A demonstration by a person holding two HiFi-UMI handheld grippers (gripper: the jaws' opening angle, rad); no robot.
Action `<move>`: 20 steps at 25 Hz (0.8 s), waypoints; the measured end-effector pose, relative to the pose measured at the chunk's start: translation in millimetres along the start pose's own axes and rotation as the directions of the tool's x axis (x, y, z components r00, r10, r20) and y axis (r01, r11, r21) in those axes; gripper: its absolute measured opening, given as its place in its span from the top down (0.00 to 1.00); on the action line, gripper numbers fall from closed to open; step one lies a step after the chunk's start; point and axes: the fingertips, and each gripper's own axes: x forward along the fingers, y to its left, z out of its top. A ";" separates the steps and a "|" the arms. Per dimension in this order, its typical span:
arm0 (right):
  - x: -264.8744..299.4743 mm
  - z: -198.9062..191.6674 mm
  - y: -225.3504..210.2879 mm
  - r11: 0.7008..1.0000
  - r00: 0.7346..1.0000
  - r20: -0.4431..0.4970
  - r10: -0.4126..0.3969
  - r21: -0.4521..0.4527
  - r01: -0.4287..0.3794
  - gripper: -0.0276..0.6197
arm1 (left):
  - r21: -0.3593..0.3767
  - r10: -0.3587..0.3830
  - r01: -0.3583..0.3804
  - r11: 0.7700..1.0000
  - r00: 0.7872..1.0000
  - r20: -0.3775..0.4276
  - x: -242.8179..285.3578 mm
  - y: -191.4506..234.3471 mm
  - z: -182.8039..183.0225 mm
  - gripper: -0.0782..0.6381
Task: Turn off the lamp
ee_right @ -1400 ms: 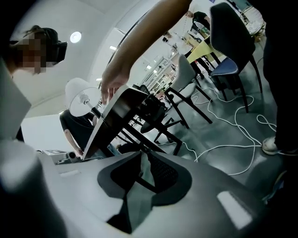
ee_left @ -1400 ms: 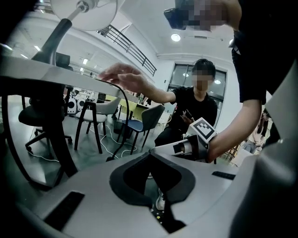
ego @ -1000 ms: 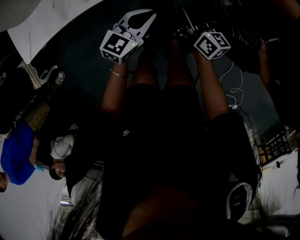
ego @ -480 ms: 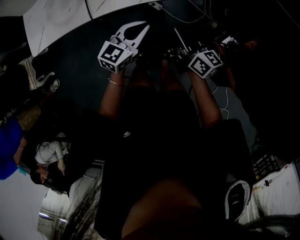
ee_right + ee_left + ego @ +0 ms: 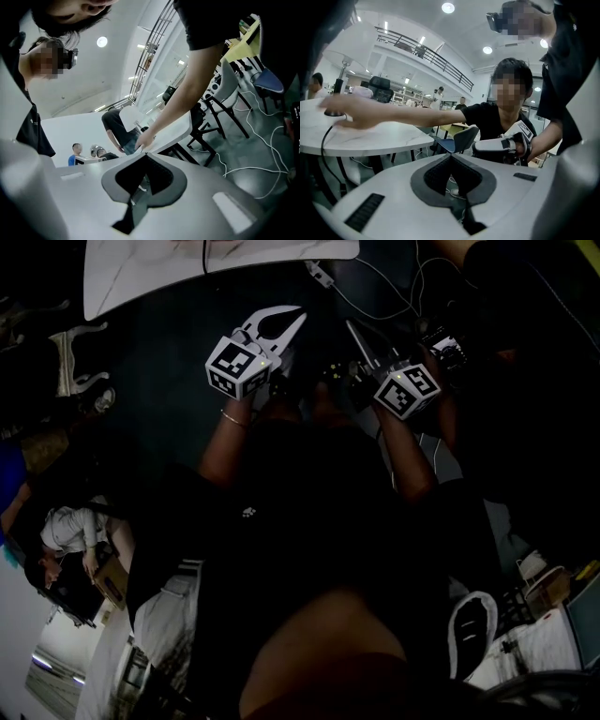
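Observation:
In the left gripper view a pale-shaded lamp (image 5: 341,58) stands at the far left of a white table (image 5: 389,136), a black round piece (image 5: 333,113) with a cord below it. A seated person's hand (image 5: 344,110) rests by that piece. My left gripper (image 5: 451,157) (image 5: 300,313) is shut and empty, held in the air short of the table. My right gripper (image 5: 146,157) (image 5: 350,326) is shut and empty beside it, and also shows as a white body (image 5: 501,144) in the left gripper view. In the right gripper view that hand (image 5: 145,138) lies on the table edge.
The dark head view shows the white table (image 5: 187,268) at the top and cables (image 5: 375,296) on the floor. Chairs (image 5: 220,93) and a blue seat (image 5: 457,138) stand by the table. Other people (image 5: 75,152) stand far off.
The head view has swung, and the white table has come further into view at the top. Both grippers stay side by side and shut, now closer to the table.

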 end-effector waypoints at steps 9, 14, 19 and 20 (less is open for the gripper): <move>-27.5 -14.5 47.1 1.000 0.999 0.037 -0.011 0.000 0.011 0.95 | -0.022 -0.019 0.020 1.000 0.999 0.047 -53.4 -40.0 -8.3 0.88; -42.2 -28.4 84.4 1.000 0.997 0.070 -0.010 -0.021 0.011 0.95 | 0.016 -0.020 0.019 1.000 0.997 0.068 -92.3 -62.9 -14.7 0.88; -59.5 -42.2 126.8 0.998 0.995 0.101 0.016 -0.067 -0.010 0.95 | 0.114 -0.035 0.025 0.993 0.995 0.090 -125.5 -94.0 -14.4 0.88; -63.8 -45.0 134.2 0.997 0.994 0.103 0.021 -0.075 -0.013 0.95 | 0.116 -0.033 0.022 0.993 0.995 0.097 -131.6 -100.3 -14.0 0.88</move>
